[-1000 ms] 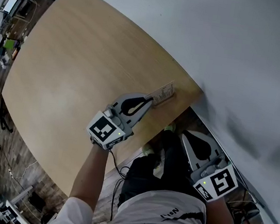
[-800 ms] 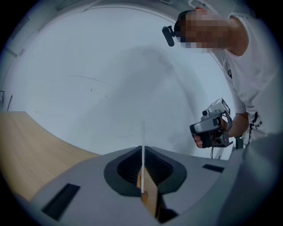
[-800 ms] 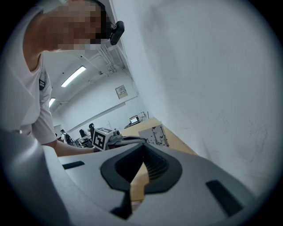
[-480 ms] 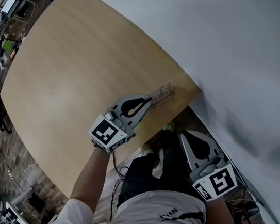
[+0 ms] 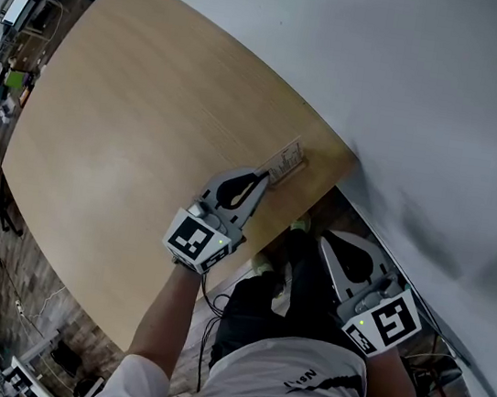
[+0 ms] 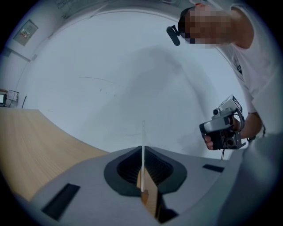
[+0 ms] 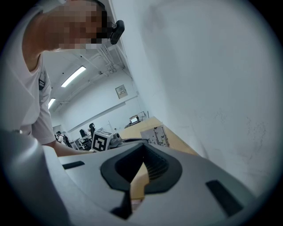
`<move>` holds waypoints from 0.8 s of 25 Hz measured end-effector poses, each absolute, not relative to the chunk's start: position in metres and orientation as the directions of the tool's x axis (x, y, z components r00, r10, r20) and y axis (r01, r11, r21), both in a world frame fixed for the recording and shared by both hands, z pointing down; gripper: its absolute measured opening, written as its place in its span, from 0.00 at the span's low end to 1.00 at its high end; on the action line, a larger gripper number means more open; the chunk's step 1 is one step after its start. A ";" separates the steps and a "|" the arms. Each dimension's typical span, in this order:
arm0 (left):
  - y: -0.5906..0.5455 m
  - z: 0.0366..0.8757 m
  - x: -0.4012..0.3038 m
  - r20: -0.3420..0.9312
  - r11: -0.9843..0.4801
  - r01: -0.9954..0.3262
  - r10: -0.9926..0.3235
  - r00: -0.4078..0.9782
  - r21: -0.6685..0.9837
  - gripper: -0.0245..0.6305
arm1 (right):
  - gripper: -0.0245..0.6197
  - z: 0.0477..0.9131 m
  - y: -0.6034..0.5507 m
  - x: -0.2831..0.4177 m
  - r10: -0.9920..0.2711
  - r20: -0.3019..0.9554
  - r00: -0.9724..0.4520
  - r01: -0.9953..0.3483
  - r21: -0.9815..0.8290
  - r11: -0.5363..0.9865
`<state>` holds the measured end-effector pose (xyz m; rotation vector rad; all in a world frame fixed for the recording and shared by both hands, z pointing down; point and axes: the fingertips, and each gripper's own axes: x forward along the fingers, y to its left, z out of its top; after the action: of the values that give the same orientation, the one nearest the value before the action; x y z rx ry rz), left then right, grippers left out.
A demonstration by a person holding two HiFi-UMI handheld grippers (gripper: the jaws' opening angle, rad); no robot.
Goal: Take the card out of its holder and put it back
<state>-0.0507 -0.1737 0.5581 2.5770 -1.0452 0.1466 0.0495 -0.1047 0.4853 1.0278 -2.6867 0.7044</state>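
Note:
A white card [image 5: 284, 161] with fine print is held over the near right corner of the wooden table [image 5: 131, 120]. My left gripper [image 5: 261, 179] is shut on its near edge. In the left gripper view the card [image 6: 142, 137] shows edge-on as a thin upright line between the jaws of the left gripper [image 6: 142, 152]. A wood-coloured piece shows below it; I cannot tell whether it is the holder. My right gripper [image 5: 332, 243] hangs off the table by the person's legs, shut on nothing. The right gripper view shows the right gripper [image 7: 142, 149] with the card [image 7: 155, 136] beyond it.
A white wall [image 5: 413, 88] runs along the table's far and right sides. The left gripper's marker cube [image 7: 101, 141] shows in the right gripper view. Desks and gear [image 5: 22, 11] stand beyond the table's left end. A cable [image 5: 211, 303] hangs under the left arm.
The left gripper has turned a little and its marker cube has slid towards the person. The card in it has shifted slightly up and left. The right gripper has stayed put.

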 end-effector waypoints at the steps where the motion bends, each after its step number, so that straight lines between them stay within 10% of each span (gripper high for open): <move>1: -0.174 0.558 -0.050 0.226 -0.664 -0.694 -0.657 0.719 0.277 0.07 | 0.06 0.485 -0.105 0.050 -0.582 0.325 -0.746 -0.666 -0.365 0.650; 20: -0.155 0.585 -0.048 0.290 -0.644 -0.724 -0.664 0.690 0.247 0.08 | 0.06 0.493 -0.094 0.052 -0.573 0.341 -0.745 -0.667 -0.368 0.648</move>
<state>-0.0477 -0.1553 0.5851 2.5594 -1.0899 0.2454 0.0518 -0.0944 0.4927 1.0168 -2.6727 0.7128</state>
